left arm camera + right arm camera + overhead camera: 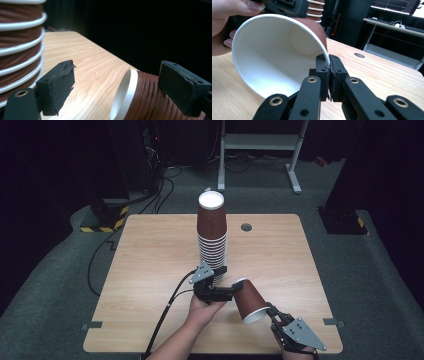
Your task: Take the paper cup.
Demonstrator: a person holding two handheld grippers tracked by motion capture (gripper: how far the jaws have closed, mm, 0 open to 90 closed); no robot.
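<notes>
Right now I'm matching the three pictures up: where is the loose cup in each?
High view: loose cup lies tilted at lower centre, rim toward the right gripper.
Left gripper view: its base end at lower right, between the jaws.
Right gripper view: its white mouth at left centre, rim pinched.
Shared landmark: the cup stack.

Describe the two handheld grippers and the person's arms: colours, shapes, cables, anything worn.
Both the left gripper and the right gripper are black linkage frames with brass-coloured pivots, flat dark pads and a grey three-cornered plate on top. A black cable trails from the left one. The forearm is bare, unsleeved.
</notes>
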